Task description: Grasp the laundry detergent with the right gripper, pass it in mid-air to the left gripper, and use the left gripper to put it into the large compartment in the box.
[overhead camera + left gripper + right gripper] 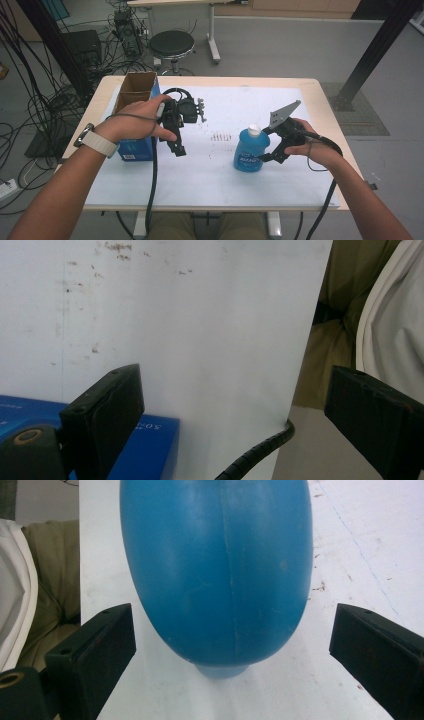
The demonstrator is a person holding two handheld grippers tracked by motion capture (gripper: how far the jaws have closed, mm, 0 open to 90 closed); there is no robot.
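The right gripper (264, 145) is flanking the blue bottle (248, 151) mid-surface, jaws apart. The left gripper (176, 145) is hovering, jaws spread, beside the blue box (135, 149) near the surface's left edge.

Bottle (220, 570): smooth blue plastic, showing a faint sheen. Beside it, box (136, 117): matt brown card lining, glossy blue outside.

My right gripper view cuts the blue bottle (217, 575) off at the top edge. From above, its label print is too small to read. My left hand (135, 122) hides part of the cardboard box (136, 90).
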